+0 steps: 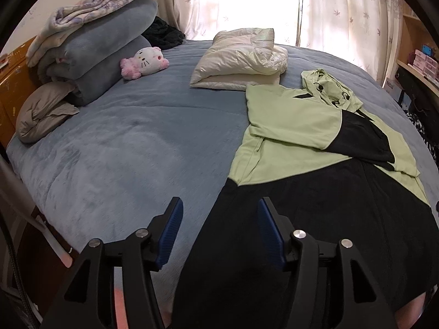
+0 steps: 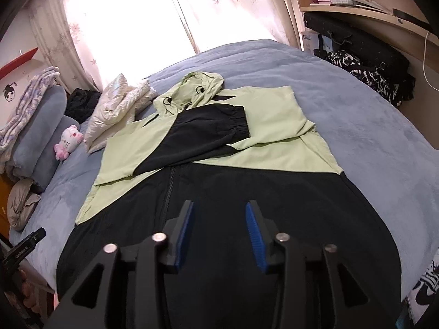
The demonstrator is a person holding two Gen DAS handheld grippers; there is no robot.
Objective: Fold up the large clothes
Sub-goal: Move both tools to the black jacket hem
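A green-and-black hooded jacket [image 2: 214, 164] is laid flat on the blue bed [image 2: 370, 126], sleeves folded across the chest; left tongs [image 1: 219, 219] and right tongs [image 2: 219, 219] are held parted, empty, above its hem

The jacket's [image 1: 288, 142] black hem runs behind the left claw [image 1: 219, 230] and out of the frame's lower edge; in the right wrist view the right claw [image 2: 219, 233] covers its lower zip. Folded sleeves hide most of the jacket's green chest. The window [image 2: 123, 13] is washed out white behind the curtains. The print on the small boxes on the shelf [image 2: 365, 11] is too small to read. The bed's [image 1: 123, 142] near edge is cut off below.
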